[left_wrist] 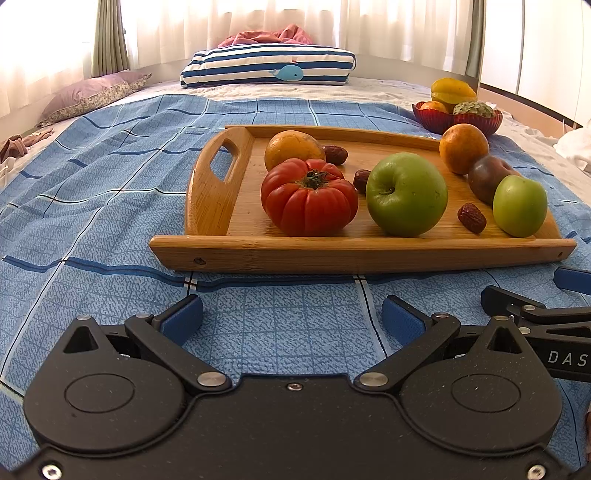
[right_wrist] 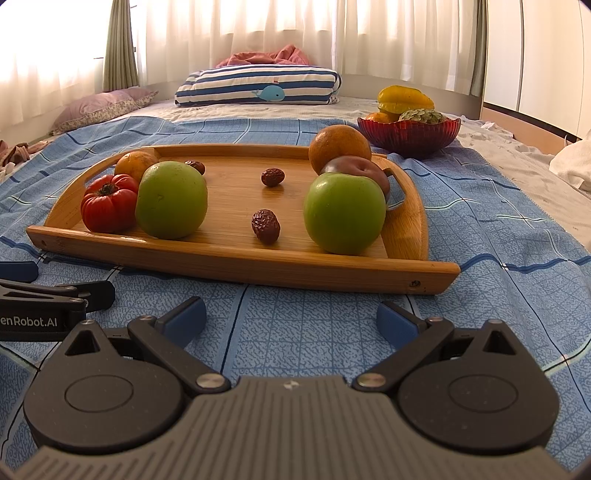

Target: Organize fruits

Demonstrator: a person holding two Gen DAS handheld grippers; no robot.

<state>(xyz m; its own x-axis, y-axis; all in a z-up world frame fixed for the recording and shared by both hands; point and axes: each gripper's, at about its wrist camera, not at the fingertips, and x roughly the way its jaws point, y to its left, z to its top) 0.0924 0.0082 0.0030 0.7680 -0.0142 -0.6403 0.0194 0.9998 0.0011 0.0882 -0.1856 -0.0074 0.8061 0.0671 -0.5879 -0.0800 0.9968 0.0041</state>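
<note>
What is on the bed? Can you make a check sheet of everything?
Surface: blue checked sheet, wrinkled.
Job's things: wooden tray holding a tomato, two green apples, two oranges, a dark fruit and three dates; red bowl with more fruit behind.
Clutter: pillows, pink cloth.
Grippers: left gripper and right gripper open, empty, short of the tray.
Cables: nothing seen.
Surroundings: curtains, bright window.

Fruits are lying on the tray [right_wrist: 236,258], which is resting on the bed. The bowl [right_wrist: 410,134] is sitting behind the tray, to its right.
</note>
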